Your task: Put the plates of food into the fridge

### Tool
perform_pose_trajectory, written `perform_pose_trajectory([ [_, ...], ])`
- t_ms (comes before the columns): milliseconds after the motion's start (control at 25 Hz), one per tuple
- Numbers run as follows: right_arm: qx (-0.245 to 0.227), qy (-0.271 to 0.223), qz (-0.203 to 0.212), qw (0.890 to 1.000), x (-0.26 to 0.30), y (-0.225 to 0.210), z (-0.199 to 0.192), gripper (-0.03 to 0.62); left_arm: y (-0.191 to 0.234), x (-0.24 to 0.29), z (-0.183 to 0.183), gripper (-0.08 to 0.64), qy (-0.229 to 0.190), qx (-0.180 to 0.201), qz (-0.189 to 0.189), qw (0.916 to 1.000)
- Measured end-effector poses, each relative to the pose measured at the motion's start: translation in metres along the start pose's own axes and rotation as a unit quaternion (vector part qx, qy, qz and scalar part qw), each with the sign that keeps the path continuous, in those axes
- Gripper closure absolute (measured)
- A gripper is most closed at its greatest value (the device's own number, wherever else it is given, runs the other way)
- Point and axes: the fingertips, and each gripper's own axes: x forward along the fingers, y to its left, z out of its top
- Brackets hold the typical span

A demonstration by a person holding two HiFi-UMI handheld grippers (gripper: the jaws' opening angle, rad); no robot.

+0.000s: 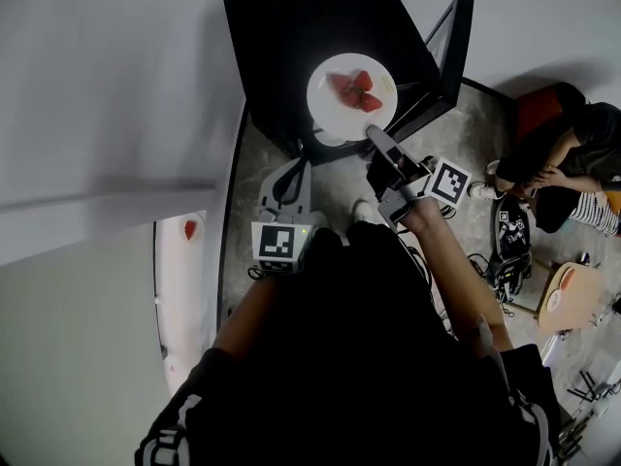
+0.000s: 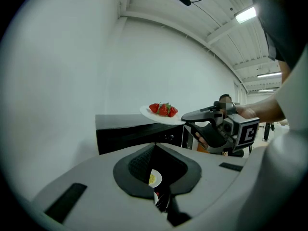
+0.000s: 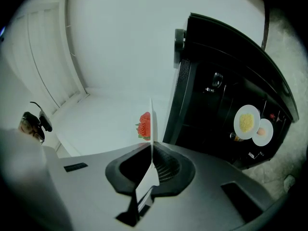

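Note:
A white plate (image 1: 335, 115) with strawberries (image 1: 355, 89) hangs over the top of the black fridge (image 1: 291, 37). My right gripper (image 1: 374, 134) is shut on its near rim. In the right gripper view the plate (image 3: 152, 124) stands edge-on between the jaws, with the strawberries (image 3: 144, 125) on its left face. From the left gripper view, the right gripper (image 2: 186, 120) holds the plate (image 2: 150, 113) level above the fridge (image 2: 130, 131). My left gripper (image 1: 296, 166) (image 2: 155, 146) sits lower, in front of the fridge, jaws together with nothing between them.
The fridge door (image 1: 441, 56) stands open to the right. Inside the fridge (image 3: 226, 95) are a plate of yellow food (image 3: 246, 121) and a second plate (image 3: 263, 131). A person (image 1: 568, 163) sits on the floor at right, near a small wooden table (image 1: 572, 299). A white counter (image 1: 184, 280) runs along the left.

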Motion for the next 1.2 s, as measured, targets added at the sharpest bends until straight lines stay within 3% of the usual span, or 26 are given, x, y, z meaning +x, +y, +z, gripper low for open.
perform_pose_trajectory([
  [200,0.003,0.000,-0.004,1.000,0.002,-0.001,-0.001,0.561,0.020,0.012,-0.001,0.540,0.011,-0.007,-0.008,0.9999],
  [400,0.006,-0.014,0.005,1.000,-0.059,0.027,-0.025,0.561,-0.011,-0.023,0.001,0.540,0.006,-0.002,-0.008,0.9999],
  [560,0.013,-0.008,0.007,1.000,-0.083,0.024,-0.033,0.561,-0.022,-0.028,0.003,0.540,0.005,0.007,0.000,1.0000],
  [880,0.017,0.044,0.008,0.999,-0.119,0.009,-0.070,0.561,-0.052,-0.069,0.003,0.540,-0.006,0.008,0.045,0.9989],
  [1200,0.045,0.095,-0.006,0.994,-0.144,-0.027,-0.068,0.561,-0.088,-0.080,0.011,0.540,-0.007,0.008,0.095,0.9955],
])
